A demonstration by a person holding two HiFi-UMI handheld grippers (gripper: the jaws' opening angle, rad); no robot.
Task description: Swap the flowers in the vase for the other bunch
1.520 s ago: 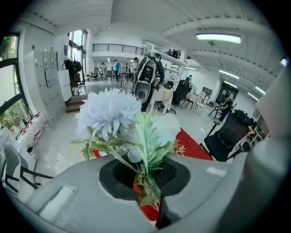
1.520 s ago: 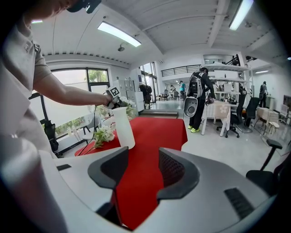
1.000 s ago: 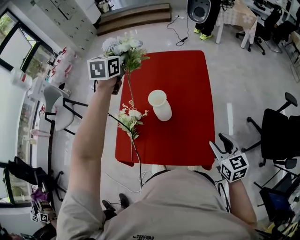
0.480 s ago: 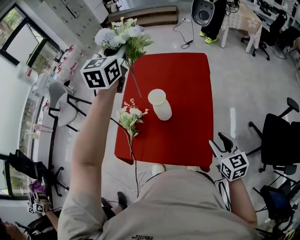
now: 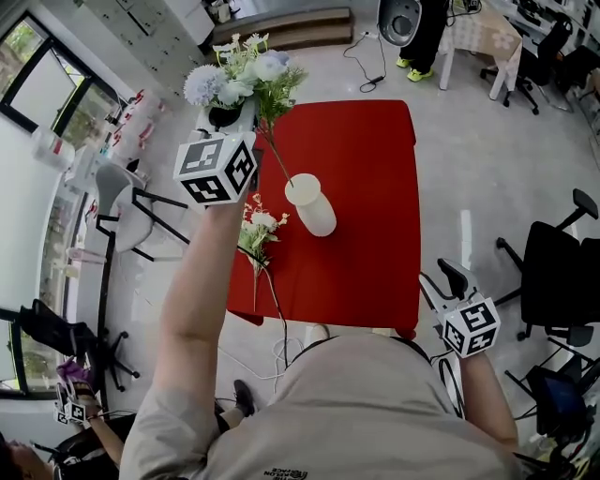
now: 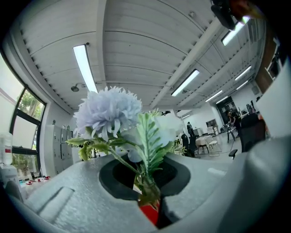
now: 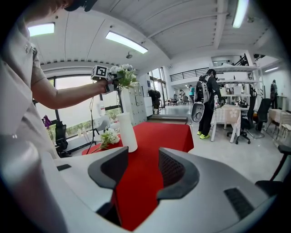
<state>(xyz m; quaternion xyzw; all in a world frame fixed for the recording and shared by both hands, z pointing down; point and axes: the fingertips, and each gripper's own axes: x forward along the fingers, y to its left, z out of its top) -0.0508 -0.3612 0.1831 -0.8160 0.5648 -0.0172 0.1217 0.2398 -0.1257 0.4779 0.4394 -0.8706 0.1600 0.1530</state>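
My left gripper (image 5: pixel 232 116) is raised above the red table's (image 5: pixel 375 159) left side. It is shut on the stem of a bunch of pale blue and white flowers (image 5: pixel 242 77). In the left gripper view the blooms (image 6: pixel 109 113) stand right above the jaws, which pinch the stem. That stem slants down to the mouth of the white vase (image 5: pixel 312 206); I cannot tell whether its tip is inside. A second bunch of small white flowers (image 5: pixel 255 232) lies on the table left of the vase. My right gripper (image 5: pixel 441 281) hangs open and empty by the table's near right corner.
A grey chair (image 5: pixel 117 202) stands left of the table and black office chairs (image 5: pixel 553 272) to the right. A speaker (image 5: pixel 398 19) and a standing person are beyond the far edge. A cable (image 5: pixel 272 352) trails on the floor by the near left corner.
My left gripper rose and swung right with the blue and white bunch, bringing the stem's lower end from beside the lying bunch to the vase's mouth. The right gripper stayed still.
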